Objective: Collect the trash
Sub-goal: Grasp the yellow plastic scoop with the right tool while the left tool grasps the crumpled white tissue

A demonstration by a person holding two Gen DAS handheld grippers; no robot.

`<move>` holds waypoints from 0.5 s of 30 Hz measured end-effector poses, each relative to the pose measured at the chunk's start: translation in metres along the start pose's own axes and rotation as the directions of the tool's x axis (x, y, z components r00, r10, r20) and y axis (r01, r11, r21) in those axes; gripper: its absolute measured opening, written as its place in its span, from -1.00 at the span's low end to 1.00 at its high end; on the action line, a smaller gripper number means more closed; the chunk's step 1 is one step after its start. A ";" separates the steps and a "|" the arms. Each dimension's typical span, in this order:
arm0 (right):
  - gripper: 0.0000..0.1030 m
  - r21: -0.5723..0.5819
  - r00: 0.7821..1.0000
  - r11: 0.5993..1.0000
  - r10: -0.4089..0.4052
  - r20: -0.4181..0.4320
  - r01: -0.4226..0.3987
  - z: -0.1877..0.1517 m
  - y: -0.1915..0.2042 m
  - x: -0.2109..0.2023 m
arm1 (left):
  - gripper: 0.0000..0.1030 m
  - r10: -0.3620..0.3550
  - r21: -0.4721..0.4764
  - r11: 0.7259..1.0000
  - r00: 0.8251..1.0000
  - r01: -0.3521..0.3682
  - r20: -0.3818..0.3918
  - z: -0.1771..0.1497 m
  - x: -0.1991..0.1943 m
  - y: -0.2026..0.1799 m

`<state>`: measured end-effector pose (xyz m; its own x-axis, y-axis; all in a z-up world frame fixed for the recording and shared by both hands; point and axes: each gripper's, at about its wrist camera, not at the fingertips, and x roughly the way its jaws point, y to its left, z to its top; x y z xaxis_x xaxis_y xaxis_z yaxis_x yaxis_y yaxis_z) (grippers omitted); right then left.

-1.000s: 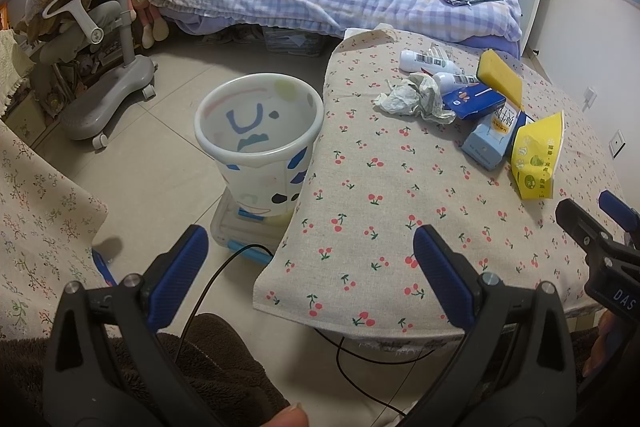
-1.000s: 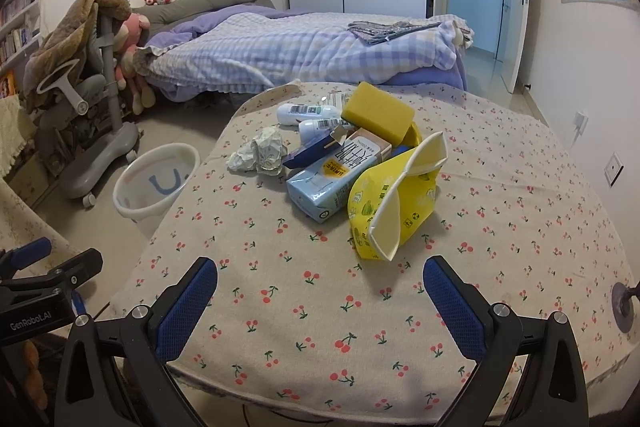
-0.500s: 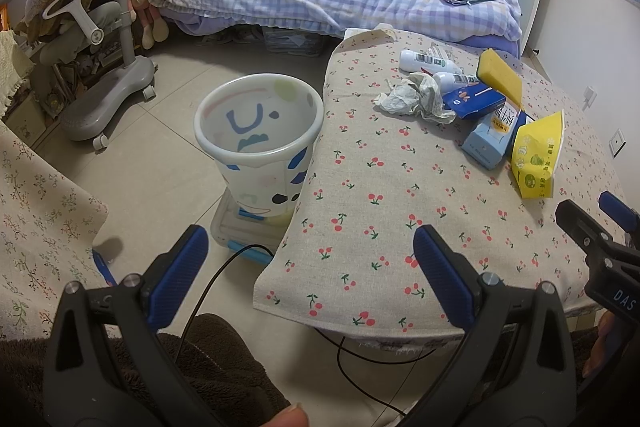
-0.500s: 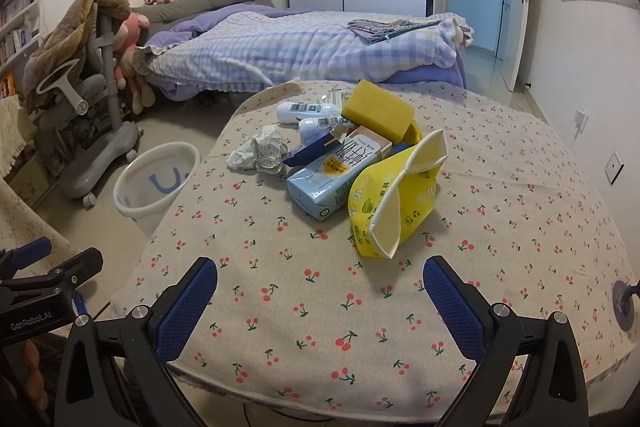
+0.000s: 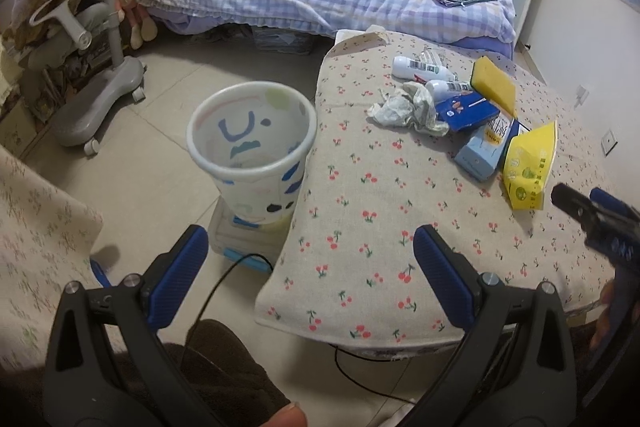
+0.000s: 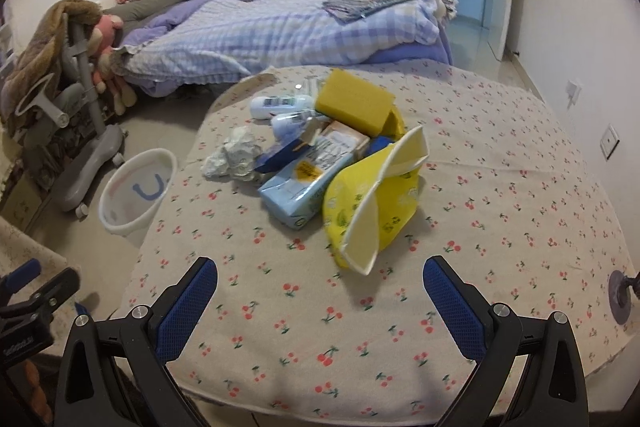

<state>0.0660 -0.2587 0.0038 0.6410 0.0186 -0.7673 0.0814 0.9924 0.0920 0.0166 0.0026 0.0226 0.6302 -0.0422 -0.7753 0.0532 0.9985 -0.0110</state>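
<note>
the left gripper (image 5: 310,263) is spread wide with nothing between its blue pads, hanging over the near left corner of the cloth-covered table (image 5: 360,187), with floor below its left finger. the right gripper (image 6: 320,295) is just as wide apart and empty, held above the near edge of the table (image 6: 500,187); it also shows at the right edge of the left wrist view (image 5: 596,211).

going left to right: the white trash bin (image 5: 252,147) stands upright on the floor, mouth up, touching or just beside the table's left edge; in the right wrist view the trash bin (image 6: 136,187) shows left of the table.

on the table the trash sits in one cluster toward the far side. the crumpled paper (image 5: 408,105) is leftmost, a shapeless wad with no clear long axis. behind it lie two white bottles (image 5: 424,69), on their sides, long axes running roughly left to right. next is the dark blue box (image 5: 466,109), lying flat, then the yellow sponge (image 5: 494,89), propped tilted on the pile. the light blue carton (image 5: 484,147) lies with its long axis running from the near left toward the far right. the yellow packet (image 5: 528,167) is rightmost and nearest the right gripper; in the right wrist view the yellow packet (image 6: 372,203) stands on its edge, leaning on the carton, its white opened rim facing the camera.

a bed (image 6: 280,31) stands beyond the table.
</note>
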 end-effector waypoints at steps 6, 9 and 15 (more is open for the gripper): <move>1.00 0.076 0.994 0.997 0.007 -0.111 0.001 0.035 -0.025 0.027 | 0.98 0.018 0.080 0.997 0.999 -0.015 -0.036 0.026 0.011 -0.005; 1.00 0.089 0.986 0.996 0.021 -0.166 -0.006 0.049 -0.035 0.046 | 0.98 0.033 0.126 0.992 0.997 -0.024 -0.063 0.039 0.021 -0.011; 1.00 0.107 0.958 0.992 0.087 -0.275 -0.060 0.067 -0.054 0.090 | 0.98 0.077 0.222 0.974 0.992 -0.052 -0.105 0.056 0.043 -0.026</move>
<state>0.1704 -0.3191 -0.0281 0.4114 0.1379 -0.9010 0.1242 0.9708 0.2053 0.0856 -0.0272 0.0253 0.5476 0.0384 -0.8359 0.1915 0.9667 0.1699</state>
